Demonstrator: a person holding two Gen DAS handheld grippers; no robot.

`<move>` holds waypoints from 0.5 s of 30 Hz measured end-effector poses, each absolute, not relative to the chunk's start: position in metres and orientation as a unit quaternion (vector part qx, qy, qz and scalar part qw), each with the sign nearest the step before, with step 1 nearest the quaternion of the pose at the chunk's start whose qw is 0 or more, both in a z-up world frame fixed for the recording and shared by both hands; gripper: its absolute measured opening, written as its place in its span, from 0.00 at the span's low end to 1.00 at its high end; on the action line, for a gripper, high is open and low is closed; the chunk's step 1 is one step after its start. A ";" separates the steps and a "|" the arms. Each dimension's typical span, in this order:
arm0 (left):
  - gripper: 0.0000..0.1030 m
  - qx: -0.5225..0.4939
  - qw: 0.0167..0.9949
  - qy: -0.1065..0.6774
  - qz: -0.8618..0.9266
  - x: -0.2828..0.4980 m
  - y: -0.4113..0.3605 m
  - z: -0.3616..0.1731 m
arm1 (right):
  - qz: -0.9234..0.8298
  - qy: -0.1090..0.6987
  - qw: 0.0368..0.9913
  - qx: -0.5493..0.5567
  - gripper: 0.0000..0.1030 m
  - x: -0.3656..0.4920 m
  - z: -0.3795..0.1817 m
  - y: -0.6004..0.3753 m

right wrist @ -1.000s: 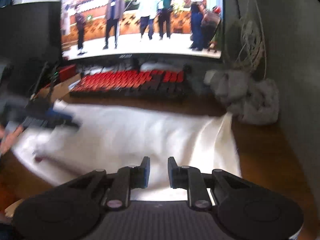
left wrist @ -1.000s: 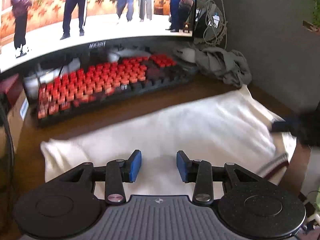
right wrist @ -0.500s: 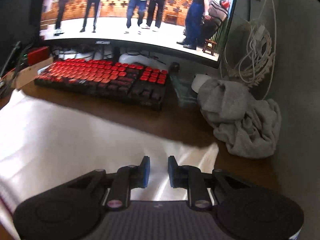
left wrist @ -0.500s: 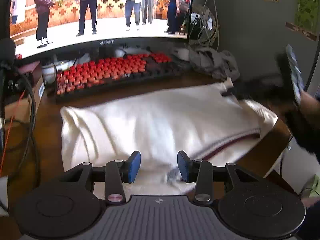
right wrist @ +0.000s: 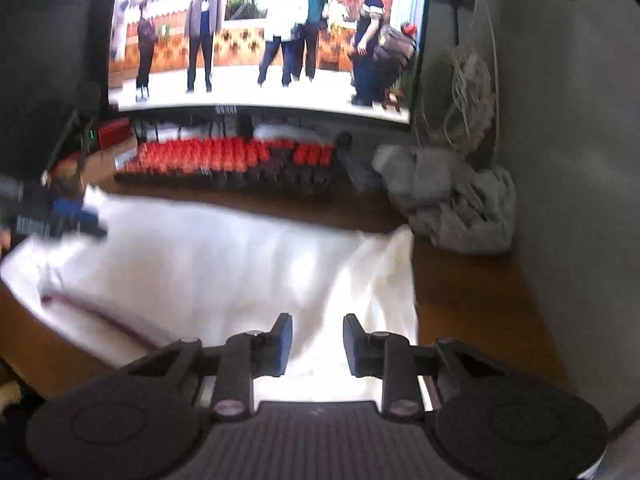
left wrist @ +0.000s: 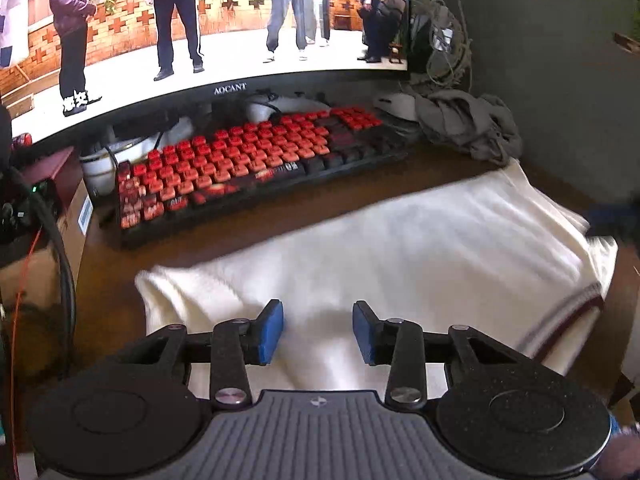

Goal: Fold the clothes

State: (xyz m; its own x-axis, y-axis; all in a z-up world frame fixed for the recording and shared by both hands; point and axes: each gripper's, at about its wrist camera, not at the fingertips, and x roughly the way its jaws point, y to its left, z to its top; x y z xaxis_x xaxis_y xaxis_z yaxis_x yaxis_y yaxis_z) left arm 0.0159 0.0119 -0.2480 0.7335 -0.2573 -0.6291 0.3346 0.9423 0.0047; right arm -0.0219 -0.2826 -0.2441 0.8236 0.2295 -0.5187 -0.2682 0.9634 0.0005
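A white garment (left wrist: 400, 248) lies spread flat on the brown desk (left wrist: 104, 280), its maroon-striped hem (left wrist: 560, 320) at the near right. My left gripper (left wrist: 318, 332) hovers open just above the garment's near left part, nothing between its blue pads. In the right wrist view the same garment (right wrist: 220, 264) fills the middle, with the hem stripe (right wrist: 100, 316) at the near left. My right gripper (right wrist: 316, 344) stands open over the garment's near right edge. The left gripper (right wrist: 76, 220) shows as a blur at the far left, and the right gripper (left wrist: 612, 220) as a blur at the right edge.
A black keyboard with red keys (left wrist: 248, 160) lies behind the garment, under a wide monitor (left wrist: 200, 20). A crumpled grey cloth (right wrist: 452, 200) sits at the back right beside the grey wall. A cardboard box (left wrist: 40, 248) and cables (left wrist: 64, 264) crowd the left.
The right gripper has drawn back from the garment's far right corner to its near right edge, jaws slightly wider. The left gripper has moved closer over the garment's left part.
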 end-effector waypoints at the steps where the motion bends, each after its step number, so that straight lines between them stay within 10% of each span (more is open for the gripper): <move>1: 0.37 0.065 0.929 0.328 -0.161 0.009 0.012 -0.249 | 0.144 0.262 0.954 -0.032 0.25 -0.014 -0.241 -0.278; 11: 0.40 0.047 0.933 0.327 -0.142 -0.052 0.025 -0.244 | 0.265 0.277 0.918 -0.103 0.24 0.030 -0.257 -0.190; 15: 0.41 0.038 0.935 0.321 -0.148 -0.047 0.025 -0.238 | 0.277 0.282 0.913 -0.101 0.09 0.003 -0.263 -0.193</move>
